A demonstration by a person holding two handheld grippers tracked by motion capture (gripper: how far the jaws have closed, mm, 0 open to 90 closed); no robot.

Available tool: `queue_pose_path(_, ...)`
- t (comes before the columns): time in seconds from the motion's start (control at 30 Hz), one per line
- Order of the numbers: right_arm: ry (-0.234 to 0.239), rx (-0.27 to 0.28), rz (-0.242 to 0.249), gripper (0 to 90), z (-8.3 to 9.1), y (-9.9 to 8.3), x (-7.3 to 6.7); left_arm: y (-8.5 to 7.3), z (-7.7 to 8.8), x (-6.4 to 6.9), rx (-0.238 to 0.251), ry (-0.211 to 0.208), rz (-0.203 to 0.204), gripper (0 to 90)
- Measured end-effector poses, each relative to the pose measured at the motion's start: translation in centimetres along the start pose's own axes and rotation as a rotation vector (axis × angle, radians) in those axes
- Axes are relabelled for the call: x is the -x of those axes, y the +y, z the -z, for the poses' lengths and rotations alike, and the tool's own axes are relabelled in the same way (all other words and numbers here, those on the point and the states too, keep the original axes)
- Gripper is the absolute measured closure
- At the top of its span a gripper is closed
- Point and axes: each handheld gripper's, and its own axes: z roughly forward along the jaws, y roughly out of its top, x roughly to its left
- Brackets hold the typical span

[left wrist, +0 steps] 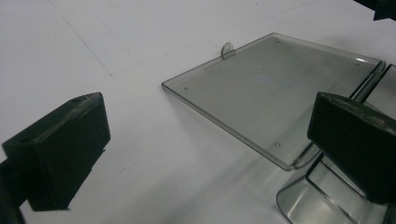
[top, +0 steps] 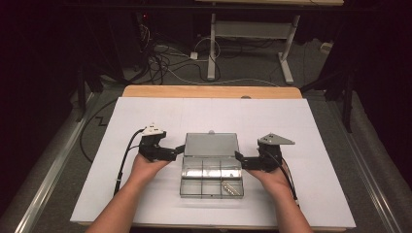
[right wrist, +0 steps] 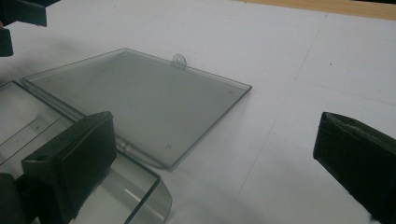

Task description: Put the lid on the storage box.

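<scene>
- Right now, in the high view, I hold a gripper in each hand on either side of a clear plastic compartment box [top: 211, 174] that sits low in the middle of the frame on a white sheet [top: 145, 116] over the table.
- My left gripper [top: 180, 149] is left of centre, its jaws pointing at the box's left edge near the hinge.
- My right gripper [top: 239, 158] is right of centre, its jaws pointing at the box's right edge.
- The box's lid [top: 211, 144] lies fully open and flat on the sheet, just above the compartments in the frame.
- Some small metal parts [top: 231, 188] rest in the lower right compartment.
- In the left gripper view, my left gripper's jaws are spread wide: one pad at lower left over bare sheet, the other at lower right over the hinge end of the box, with the lid [left wrist: 275, 93] across the middle.
- In the right gripper view, my right gripper's jaws are likewise spread wide, one pad at lower left over the box's corner, the other at the right edge over the sheet; the lid [right wrist: 140, 102] fills the centre left.
- Neither gripper pinches anything.
</scene>
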Motion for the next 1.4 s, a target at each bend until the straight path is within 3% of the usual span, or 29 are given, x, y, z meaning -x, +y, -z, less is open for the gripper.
queue_pose_path(0.33, 0.011, -0.026, -0.035, 1.8, -2.2, 1.2, 0.3, 1.1, -1.9, -0.2, -0.03, -0.032, 0.023, 0.0)
queue_pose_path(0.67, 0.029, -0.097, -0.069, 6.5, -4.4, 0.9, 0.5, 0.0, -3.8, -0.6, -0.097, -0.053, 0.064, 0.0)
queue_pose_path(1.17, 0.069, -0.137, -0.106, 12.3, -5.2, 0.7, 0.5, -0.2, -4.2, -0.6, -0.124, -0.067, 0.062, 0.0)
queue_pose_path(1.4, 0.101, -0.153, -0.154, 16.9, -5.3, 0.6, 0.8, -0.3, -4.2, -0.5, -0.119, -0.069, 0.068, 0.0)
